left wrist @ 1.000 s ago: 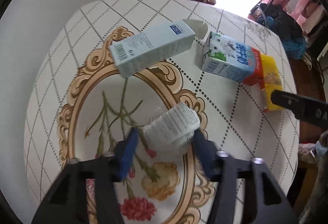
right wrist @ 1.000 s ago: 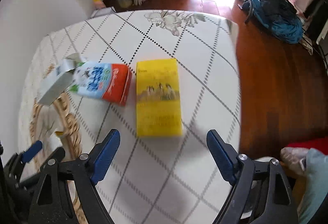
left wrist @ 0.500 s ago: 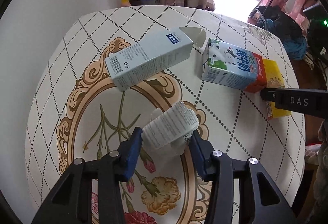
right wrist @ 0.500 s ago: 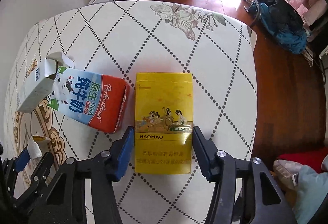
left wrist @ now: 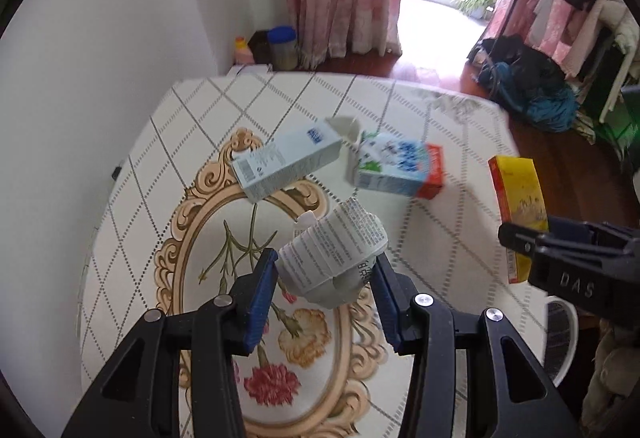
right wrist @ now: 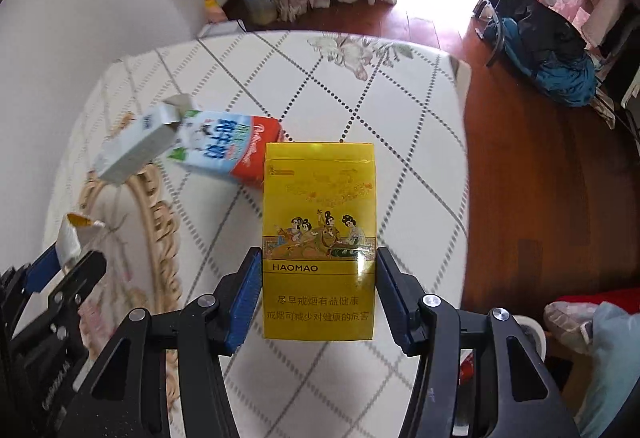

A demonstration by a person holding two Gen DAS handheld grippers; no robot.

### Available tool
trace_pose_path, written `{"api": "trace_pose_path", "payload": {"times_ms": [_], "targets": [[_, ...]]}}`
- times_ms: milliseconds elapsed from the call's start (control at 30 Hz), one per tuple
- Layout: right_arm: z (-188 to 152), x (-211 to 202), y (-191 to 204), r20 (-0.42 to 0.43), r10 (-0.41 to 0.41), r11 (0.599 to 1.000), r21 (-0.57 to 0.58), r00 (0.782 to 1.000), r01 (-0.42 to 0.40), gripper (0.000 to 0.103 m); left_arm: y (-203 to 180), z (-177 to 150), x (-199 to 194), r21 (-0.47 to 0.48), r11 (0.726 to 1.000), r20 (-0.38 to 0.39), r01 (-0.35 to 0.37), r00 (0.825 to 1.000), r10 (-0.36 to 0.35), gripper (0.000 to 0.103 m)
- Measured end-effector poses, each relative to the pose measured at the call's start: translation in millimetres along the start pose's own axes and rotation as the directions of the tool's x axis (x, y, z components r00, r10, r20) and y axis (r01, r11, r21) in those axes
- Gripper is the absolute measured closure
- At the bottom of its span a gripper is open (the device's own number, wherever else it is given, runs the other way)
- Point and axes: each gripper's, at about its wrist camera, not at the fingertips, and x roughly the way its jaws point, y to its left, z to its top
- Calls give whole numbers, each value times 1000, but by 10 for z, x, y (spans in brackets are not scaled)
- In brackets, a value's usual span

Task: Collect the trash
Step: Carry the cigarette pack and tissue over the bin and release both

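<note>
Left tool [left wrist: 324, 278]: pads clamped on a crumpled white carton [left wrist: 334, 258], which now rides clear of the table [left wrist: 160, 165]; half a second earlier the same grip sat lower, close over the floral medallion. Right tool [right wrist: 318, 274]: pads closed flat against both long edges of the yellow HAOMAO box [right wrist: 319, 242] — a second ago this tool stood wide apart short of the box, and half a second ago the pads were only closing in on it as it lay on the cloth. From the left wrist view the box hangs edge-on in the air above the table's right margin, so both items have been lifted together. Judgement: two pieces of trash are secured and the carry to a bin is the step in hand; no bin can be confirmed, though a white rim shows low at the right of both views. Beyond the tools, two pieces remain on the table: a pale blue-grey box [left wrist: 286, 167] with its flap open, lying across the gilt scroll border, and just beside it a milk carton [left wrist: 400, 169] printed blue, white and red, the two touching or nearly so at their near ends. Risk noted — the crumpled carton is soft and may slip.
</note>
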Motion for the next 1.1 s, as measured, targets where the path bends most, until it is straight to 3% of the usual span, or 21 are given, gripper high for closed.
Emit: {"api": "trace_pose_path", "payload": {"times_ms": [333,600,833,1000,1100], "targets": [[-567,-1102,-447,185,20,997,65,982,-33,46,-473,-128,-882,71,994,106,78,991,-85,60],[-1290,-1829,-1239,281,-19,982,188,959,-36,46,-1296,-276,-1262,187,965,122,183,971,-208,60],[-1951,-2024,-2081,270,-108,944,331,957,13,46,-2105,-470,-1183,279,919,49,277,952,-302,60],[-2345,-1869,-2637,213,-145,903,429,966,41,46,-2674,-653,-941,327,882,-52,338,939,-340,60],[-2558,-1612,-2930,156,-151,877,476,976,60,46,-2936,-747,-685,327,862,-144,388,922,-361,60]]}}
